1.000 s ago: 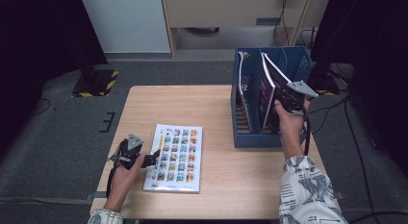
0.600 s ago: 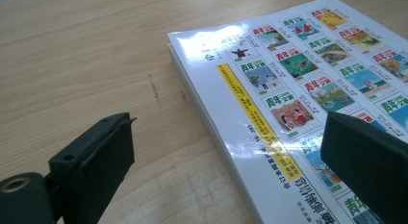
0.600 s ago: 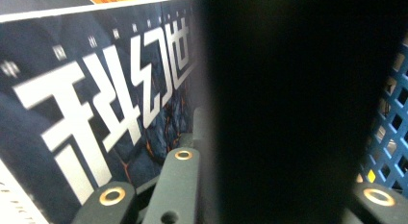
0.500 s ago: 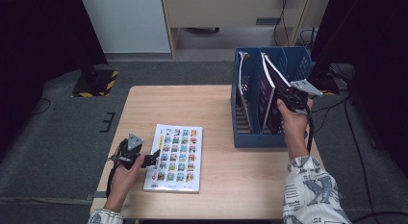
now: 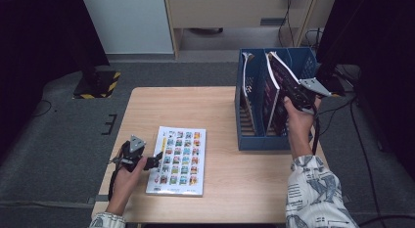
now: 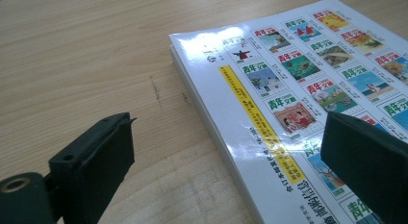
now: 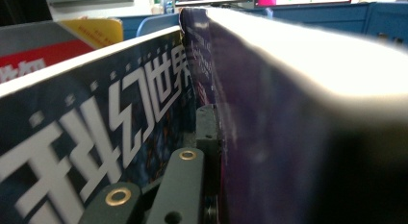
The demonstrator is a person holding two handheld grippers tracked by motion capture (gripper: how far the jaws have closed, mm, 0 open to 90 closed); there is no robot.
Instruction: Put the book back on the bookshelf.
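Purple magazine (image 5: 281, 83) stood tilted at the right of the high view, its lower part inside the blue file box (image 5: 254, 140) and its upper corner leaning toward the upper left above the box rim. The right gripper (image 5: 299, 98) was clamped on the magazine's right edge, jaws nearly together on the pages; in the right gripper view the magazine (image 7: 288, 113) rose close before the lens, with a second dark magazine (image 7: 96, 123) bearing white lettering just beside it at the left. Another magazine (image 5: 248, 98) stood upright in the box's left compartment.

The flat magazine (image 5: 178, 160), its cover a grid of small coloured pictures, lay on the wooden table (image 5: 195, 105) at the lower centre of the high view, well apart from the box. The left gripper (image 5: 152, 162) rested at its left edge. In the left gripper view its jaws stood wide apart, holding nothing: one over bare table (image 6: 86, 65) at the lower left, the other above the cover (image 6: 298, 84) at the lower right.
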